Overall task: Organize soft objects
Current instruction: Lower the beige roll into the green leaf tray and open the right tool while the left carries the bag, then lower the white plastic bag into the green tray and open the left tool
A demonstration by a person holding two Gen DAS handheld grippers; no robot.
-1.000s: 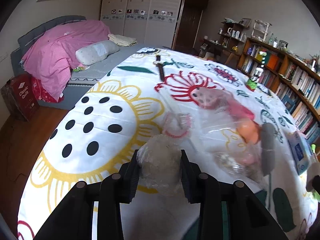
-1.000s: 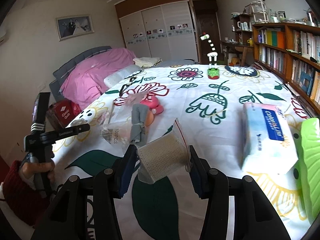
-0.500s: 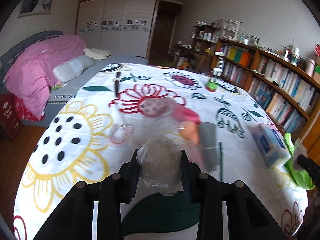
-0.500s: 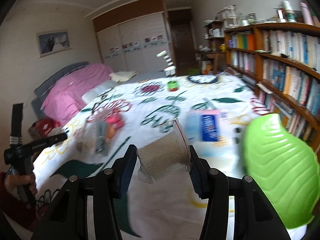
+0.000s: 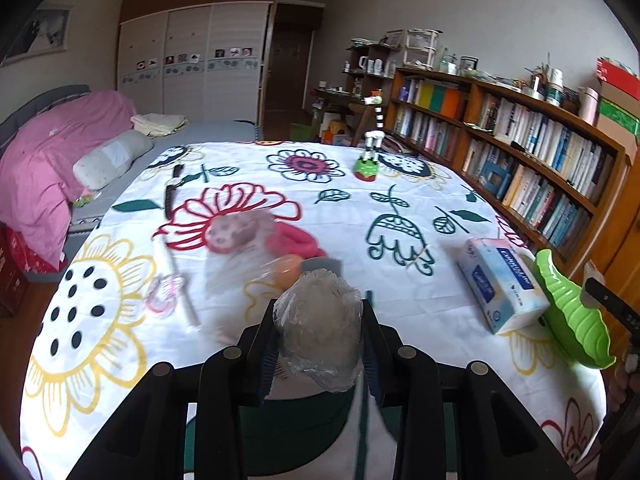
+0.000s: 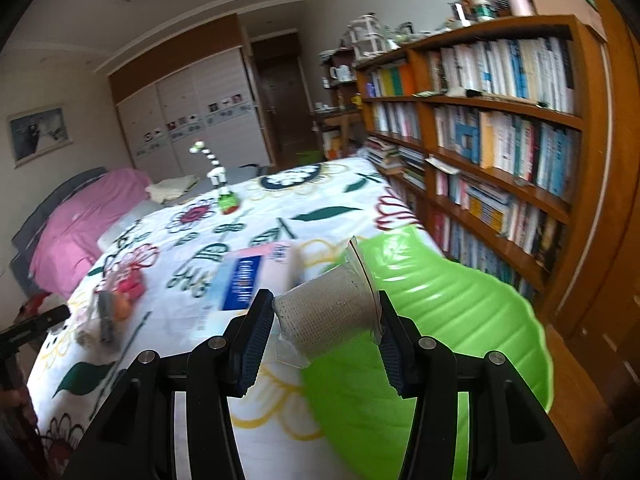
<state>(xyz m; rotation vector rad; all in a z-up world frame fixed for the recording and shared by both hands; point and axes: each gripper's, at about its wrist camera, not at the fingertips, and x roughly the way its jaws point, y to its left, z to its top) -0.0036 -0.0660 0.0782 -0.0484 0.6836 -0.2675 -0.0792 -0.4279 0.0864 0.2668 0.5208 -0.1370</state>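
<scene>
Your left gripper [image 5: 319, 334] is clamped on a clear bag of pale stuffing [image 5: 318, 328], held above the floral sheet [image 5: 100, 320]. Your right gripper [image 6: 326, 324] pinches a bag of white mesh [image 6: 326, 312] just over the green leaf tray [image 6: 460, 320]. A tissue box [image 6: 240, 284] lies beside the tray; more bagged items [image 5: 240, 248] lie mid-sheet.

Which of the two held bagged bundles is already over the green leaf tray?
The woven white roll in the right gripper has the green leaf tray right behind it. The left gripper's crumpled bundle is over the tablecloth.
</scene>
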